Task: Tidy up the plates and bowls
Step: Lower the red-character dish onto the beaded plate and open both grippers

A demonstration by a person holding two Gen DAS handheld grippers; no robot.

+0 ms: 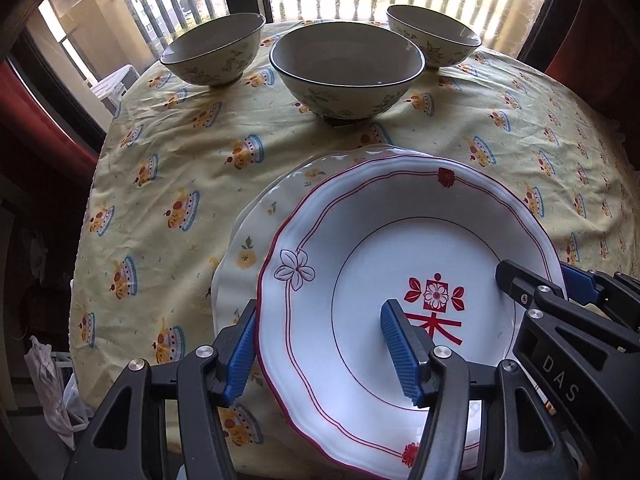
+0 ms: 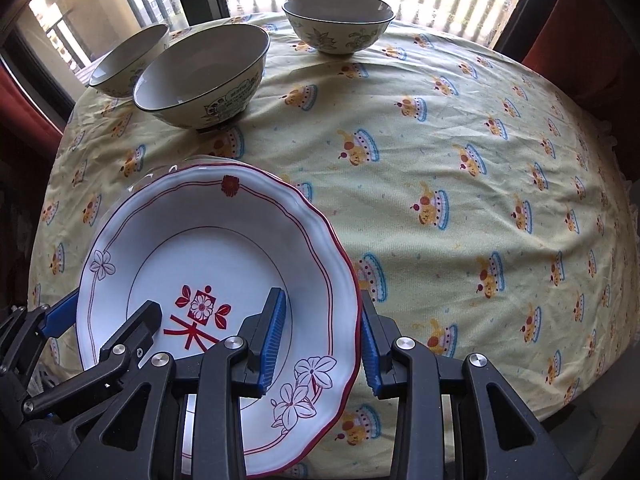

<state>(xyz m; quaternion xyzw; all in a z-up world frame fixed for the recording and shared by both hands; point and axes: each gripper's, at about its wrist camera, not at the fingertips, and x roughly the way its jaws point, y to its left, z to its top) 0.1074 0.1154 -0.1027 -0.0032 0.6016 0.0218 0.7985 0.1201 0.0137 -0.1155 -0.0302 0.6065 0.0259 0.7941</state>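
A white plate with red trim (image 1: 400, 240) (image 2: 208, 248) hangs just above the near part of the table, held by both grippers on opposite rims. My left gripper (image 1: 324, 354) is shut on its left rim, one blue pad inside the well and the other under the edge. My right gripper (image 2: 320, 344) is shut on the right rim in the same way. Each gripper also shows in the other's view: the right gripper (image 1: 540, 280), the left gripper (image 2: 108, 312). Under the plate lies a cream plate with yellow fruit (image 1: 248, 240). Three floral bowls (image 1: 212, 52) (image 1: 346, 68) (image 1: 434, 36) stand apart at the far side.
A yellow patterned tablecloth (image 1: 180, 152) (image 2: 440, 200) covers the round table, whose edge falls away left and right. The cloth's right half holds only the far bowl (image 2: 338, 24). Red chair backs (image 2: 580, 32) flank a bright window with a balcony railing behind.
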